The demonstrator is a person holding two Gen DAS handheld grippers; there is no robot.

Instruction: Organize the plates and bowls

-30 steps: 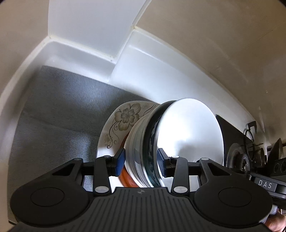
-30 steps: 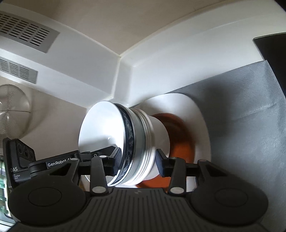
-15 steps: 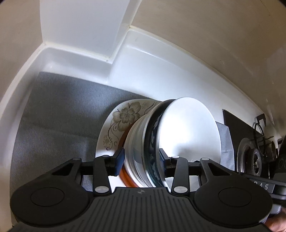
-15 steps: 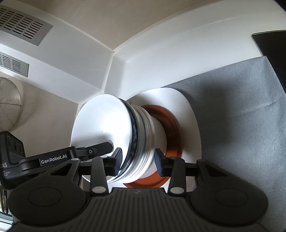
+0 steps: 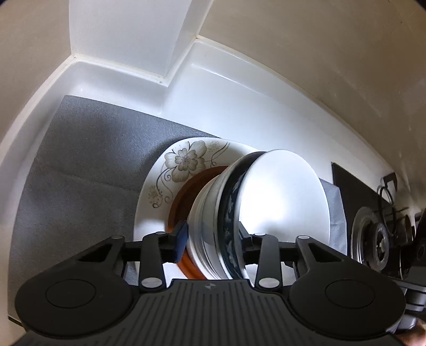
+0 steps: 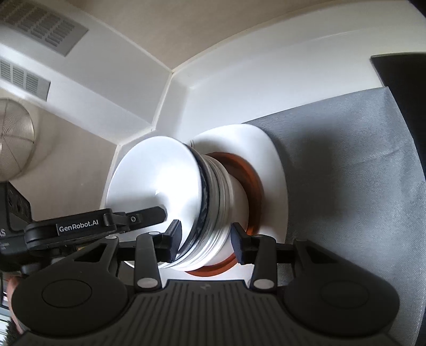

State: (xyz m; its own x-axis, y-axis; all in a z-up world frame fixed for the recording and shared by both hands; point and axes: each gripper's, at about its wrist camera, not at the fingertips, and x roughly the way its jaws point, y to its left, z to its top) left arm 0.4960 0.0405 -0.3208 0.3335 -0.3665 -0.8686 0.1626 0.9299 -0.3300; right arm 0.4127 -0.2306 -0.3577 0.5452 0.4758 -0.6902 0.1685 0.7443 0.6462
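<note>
A nested stack of bowls (image 5: 210, 229), white with one dark blue patterned bowl, is tipped and held from both sides. My left gripper (image 5: 211, 238) has one pad inside the top white bowl (image 5: 282, 202) and one under the stack, and its jaws are closing on it. On the opposite side my right gripper (image 6: 205, 242) is shut on the same stack (image 6: 213, 213). The stack's base is at an orange plate (image 5: 183, 194), which lies on a floral white plate (image 5: 183, 159). I cannot tell whether the base touches the orange plate (image 6: 253, 181).
A grey mat (image 5: 80, 173) covers the white counter in a corner of white backsplash (image 5: 165, 79). A black stove top with a burner (image 5: 378, 239) lies to the right. Wall vents (image 6: 45, 24) and a metal mesh dome (image 6: 13, 149) are on the left.
Both grippers have carried the stack towards the plates. More of the orange plate and the floral plate shows now, and the stack sits lower over them.
</note>
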